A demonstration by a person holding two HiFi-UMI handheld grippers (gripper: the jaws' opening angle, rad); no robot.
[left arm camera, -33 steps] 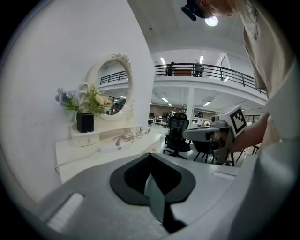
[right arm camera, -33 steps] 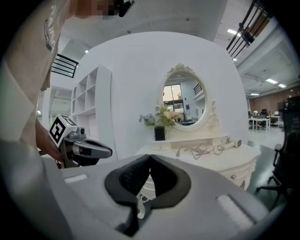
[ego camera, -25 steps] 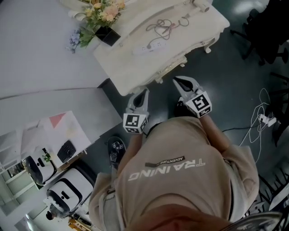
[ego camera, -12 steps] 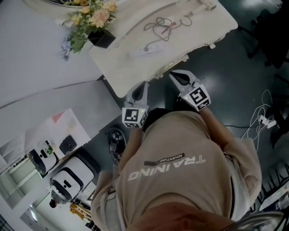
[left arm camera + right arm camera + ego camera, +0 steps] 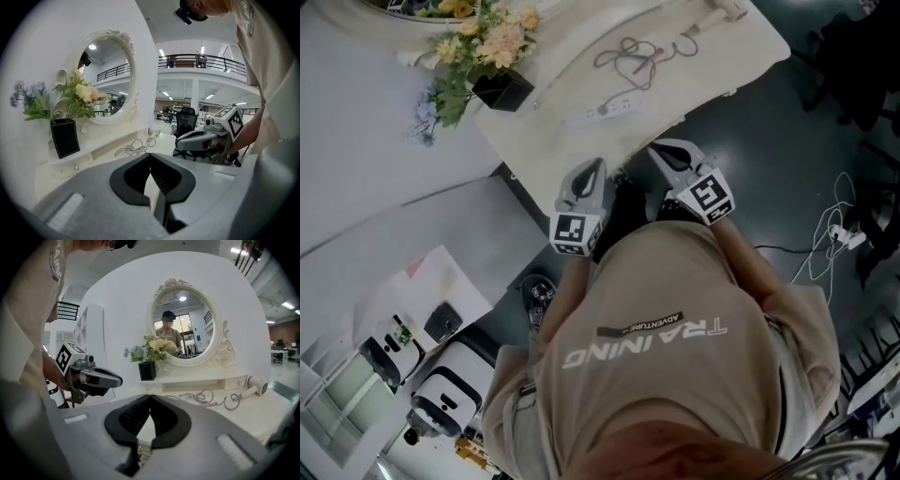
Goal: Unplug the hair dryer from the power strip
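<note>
From the head view, the back of the person's beige shirt [image 5: 675, 356] reads "TRAINING" in pale capitals. A smaller line above it begins "ADVENTURE"; the rest is too small to read. Both forearms reach forward from under the shirt. The left gripper [image 5: 597, 167] and right gripper [image 5: 660, 150] are held side by side at the near edge of the white dressing table [image 5: 722, 61], each with its marker cube towards the person. The power strip [image 5: 605, 110] lies on the table just beyond the grippers. A loose cable [image 5: 628, 54] is coiled farther back, and the hair dryer [image 5: 727, 8] lies at the far right corner. Flowers [image 5: 483, 42] in a black vase [image 5: 502, 89] stand at the far left.

In the left gripper view, the dark jaws meet at their tips with nothing between them. The right gripper is alongside, and an oval mirror [image 5: 110, 77] hangs to the left.

In the right gripper view, these jaws are also closed tip to tip and empty. They point nearly level towards the mirror, with the hair dryer lying far right on the tabletop.
</note>
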